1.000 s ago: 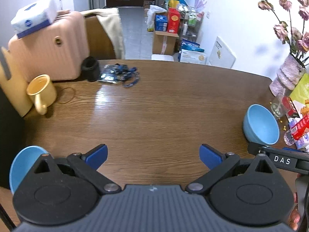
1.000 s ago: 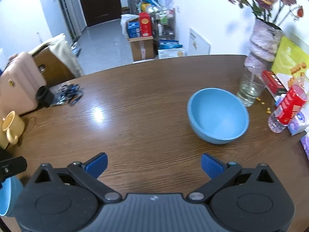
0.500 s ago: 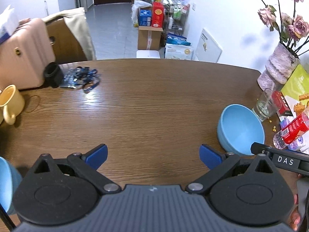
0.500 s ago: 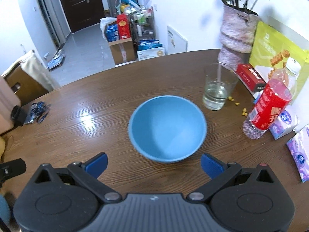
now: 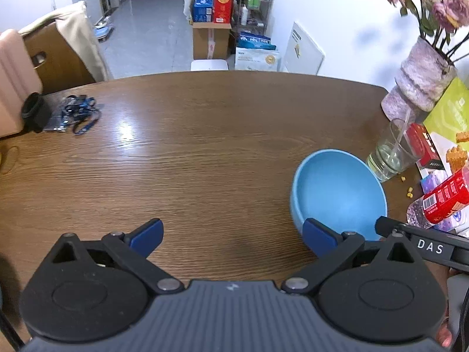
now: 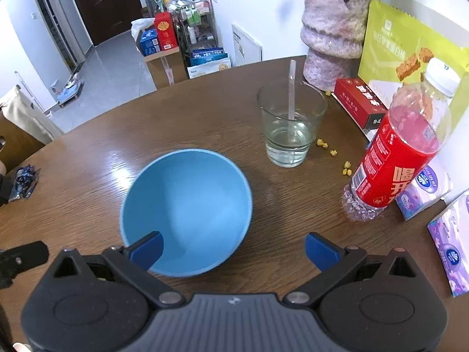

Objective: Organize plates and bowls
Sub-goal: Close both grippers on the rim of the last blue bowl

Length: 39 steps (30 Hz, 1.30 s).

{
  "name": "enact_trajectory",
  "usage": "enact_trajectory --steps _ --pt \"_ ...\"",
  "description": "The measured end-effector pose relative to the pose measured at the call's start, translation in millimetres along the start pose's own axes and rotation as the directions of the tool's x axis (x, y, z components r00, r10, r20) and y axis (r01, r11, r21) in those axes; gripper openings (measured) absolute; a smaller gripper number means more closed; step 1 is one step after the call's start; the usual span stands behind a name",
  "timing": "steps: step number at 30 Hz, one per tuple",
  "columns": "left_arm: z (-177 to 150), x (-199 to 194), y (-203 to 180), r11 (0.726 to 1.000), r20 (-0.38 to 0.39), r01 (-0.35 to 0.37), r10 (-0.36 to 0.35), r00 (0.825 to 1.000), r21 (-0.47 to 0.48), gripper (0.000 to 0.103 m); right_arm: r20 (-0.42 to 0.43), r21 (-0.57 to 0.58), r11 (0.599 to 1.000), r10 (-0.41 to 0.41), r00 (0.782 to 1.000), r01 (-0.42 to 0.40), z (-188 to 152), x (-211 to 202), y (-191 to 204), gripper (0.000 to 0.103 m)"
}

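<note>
Since the earlier frames both cameras have swung toward the right side of the table: the round light-blue plastic bowl (image 6: 187,208) now fills the lower centre of the right wrist view, where before it sat farther off, and in the left wrist view the bowl (image 5: 338,193) has come nearer, while the yellow mug and the second blue bowl at the left edge have dropped out of sight. The right gripper (image 6: 233,249) hovers low over the brown wood-grain table (image 6: 176,129), jaws spread wide and empty, its left blue fingertip (image 6: 146,249) over the bowl's near rim, the other beside the bowl over bare wood. The left gripper (image 5: 231,234) is likewise wide open, holding nothing. The bowl stands upright near a clear drinking glass with a straw (image 6: 290,126) and a red-labelled plastic bottle (image 6: 395,158).
</note>
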<state>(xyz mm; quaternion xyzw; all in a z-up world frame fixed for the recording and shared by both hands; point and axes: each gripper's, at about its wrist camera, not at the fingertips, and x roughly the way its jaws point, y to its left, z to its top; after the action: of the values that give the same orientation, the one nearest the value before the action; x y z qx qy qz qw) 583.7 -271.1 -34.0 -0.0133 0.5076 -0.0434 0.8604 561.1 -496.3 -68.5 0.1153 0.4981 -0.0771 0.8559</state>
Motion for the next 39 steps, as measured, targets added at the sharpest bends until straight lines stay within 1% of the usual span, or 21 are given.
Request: enact_trajectory --steps 8,16,20,22,23,25,27,28,30,31,33,35,39 --pt "8.0 36.7 -31.3 1.0 -0.03 -0.012 0.013 0.999 0.024 0.103 -0.04 -0.015 1.0 0.018 0.999 -0.018 11.3 32.5 -6.0 0.103" --pt "12.2 71.5 -47.5 0.999 -0.057 -0.033 0.035 0.998 0.031 0.103 -0.067 -0.019 0.999 0.032 0.997 -0.033 17.1 58.6 -17.3 0.102" --pt "13.3 84.4 -53.6 0.999 -0.064 -0.034 0.037 0.997 0.037 0.103 -0.075 -0.018 0.999 0.038 0.996 -0.04 19.1 68.8 -21.7 0.096" --pt "14.2 89.6 -55.5 0.999 -0.064 -0.033 0.035 0.997 0.038 0.102 -0.078 -0.017 0.999 0.038 0.996 -0.04 18.9 72.5 -22.0 0.096" --pt "14.7 91.9 -56.2 0.999 -0.066 -0.034 0.037 0.997 0.039 0.101 -0.08 -0.015 0.999 0.04 0.996 -0.041 19.3 74.7 -22.6 0.093" --pt "15.2 96.8 -57.8 0.999 -0.071 -0.034 0.037 0.997 0.042 0.096 -0.083 -0.013 0.998 0.052 0.995 -0.053 19.8 78.7 -24.1 0.088" --pt "15.0 101.6 -59.4 0.998 -0.078 -0.034 0.037 0.996 0.043 0.085 -0.082 -0.013 0.998 0.063 0.995 -0.064 20.4 81.4 -24.7 0.083" --pt "15.2 103.0 -59.6 0.999 -0.082 -0.03 0.033 0.996 0.043 0.083 -0.081 -0.016 0.998 0.065 0.995 -0.066 20.8 82.6 -24.7 0.08" --pt "14.9 106.9 -60.1 0.999 -0.09 -0.022 0.025 0.996 0.041 0.075 -0.081 -0.021 0.997 0.073 0.994 -0.075 21.4 84.6 -24.5 0.064" --pt "14.8 108.1 -60.7 0.999 -0.09 -0.019 0.023 0.996 0.04 0.073 -0.083 -0.022 0.996 0.079 0.993 -0.081 21.7 85.5 -24.1 0.062" --pt "14.8 110.0 -61.4 0.999 -0.093 -0.006 0.01 0.996 0.04 0.062 -0.087 -0.024 0.996 0.084 0.993 -0.087 21.8 87.4 -22.7 0.054" --pt "14.6 111.3 -61.3 0.999 -0.097 0.004 0.0 0.995 0.04 0.055 -0.086 -0.025 0.996 0.087 0.992 -0.09 21.7 88.6 -22.5 0.046" --pt "14.4 113.7 -61.2 0.999 -0.098 0.019 -0.015 0.995 0.039 0.037 -0.092 -0.024 0.994 0.102 0.99 -0.105 21.6 91.7 -22.2 0.03"
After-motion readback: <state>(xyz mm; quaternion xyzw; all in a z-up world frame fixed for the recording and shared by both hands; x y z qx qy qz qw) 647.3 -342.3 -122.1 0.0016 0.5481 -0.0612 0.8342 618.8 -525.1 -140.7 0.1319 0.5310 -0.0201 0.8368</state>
